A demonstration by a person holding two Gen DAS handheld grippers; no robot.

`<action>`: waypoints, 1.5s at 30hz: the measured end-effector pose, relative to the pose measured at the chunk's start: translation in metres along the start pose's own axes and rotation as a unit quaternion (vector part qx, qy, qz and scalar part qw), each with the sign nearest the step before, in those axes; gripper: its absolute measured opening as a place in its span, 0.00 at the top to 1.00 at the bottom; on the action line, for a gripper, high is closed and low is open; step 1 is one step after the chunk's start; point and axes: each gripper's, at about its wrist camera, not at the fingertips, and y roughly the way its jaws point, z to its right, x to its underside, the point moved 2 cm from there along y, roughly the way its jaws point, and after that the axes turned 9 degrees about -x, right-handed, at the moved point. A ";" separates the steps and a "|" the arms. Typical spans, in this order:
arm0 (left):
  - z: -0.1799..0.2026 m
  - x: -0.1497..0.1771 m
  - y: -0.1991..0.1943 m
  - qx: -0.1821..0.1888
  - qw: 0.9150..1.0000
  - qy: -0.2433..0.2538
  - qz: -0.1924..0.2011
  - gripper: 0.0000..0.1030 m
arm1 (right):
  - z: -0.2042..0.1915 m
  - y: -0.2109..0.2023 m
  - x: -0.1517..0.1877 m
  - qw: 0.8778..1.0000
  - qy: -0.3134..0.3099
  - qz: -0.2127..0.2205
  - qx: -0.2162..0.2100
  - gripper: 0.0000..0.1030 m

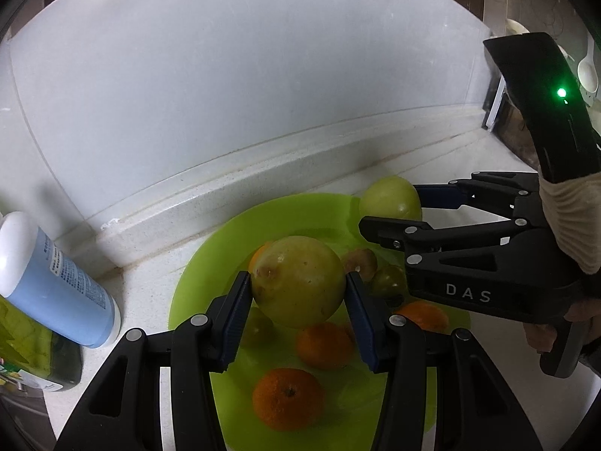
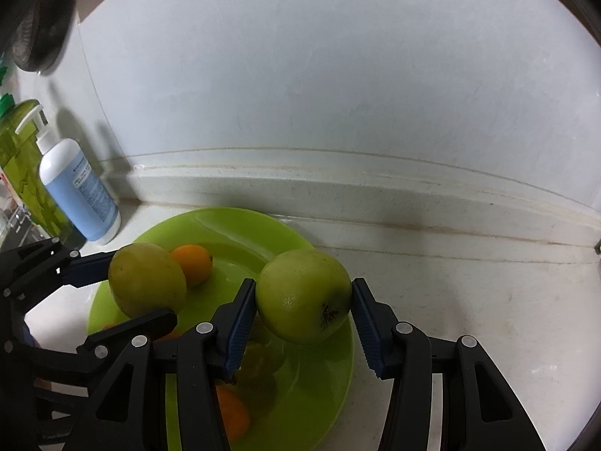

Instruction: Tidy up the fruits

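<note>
Both grippers loaded, one apple each, both above the green plate, which sits on the pale worktop near its back edge, below the wall upstand.

Left gripper: fingers closed part-way, pads pressed on either side of a yellow-green apple with a brown blemish on its skin. The apple looks lifted clear of the plate, over its middle; the fruit below shows under it.

Right gripper: fingers likewise clamped on a greener apple, blossom end toward the camera. This apple hangs over the plate's right rim, toward the worktop's back edge.

On the plate: three oranges toward the near side, a small dark-green fruit and a brownish one just beside each other near the middle. Another orange shows behind the left apple.

Off the plate, at the worktop's left end: a blue pump bottle with a green bottle beside it.

Step in hand, as I read it: sorting, with the two apples lifted out or being grouped. Whether they are going onto or off the plate I cannot tell.

Next move calls for a settled target for each apple, a gentle lowering until it rests, then opening the fingers. The two grippers are close together, so move one at a time. Round fruit may roll on release.
</note>
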 end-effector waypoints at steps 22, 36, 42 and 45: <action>0.007 -0.005 -0.012 -0.021 0.999 0.008 0.022 0.46 | -0.005 -0.004 0.001 1.000 -0.008 0.007 -0.012 0.43; -0.020 0.015 -0.068 -0.072 0.994 -0.072 0.046 0.41 | -0.026 -0.052 0.016 0.999 -0.007 0.040 0.011 0.40; -0.025 0.036 -0.127 -0.087 0.988 -0.096 0.083 0.30 | -0.053 -0.100 0.034 0.996 -0.014 0.078 0.028 0.33; -0.029 0.048 -0.156 -0.091 0.985 -0.107 0.100 0.24 | -0.069 -0.128 0.046 0.994 -0.013 0.100 0.032 0.28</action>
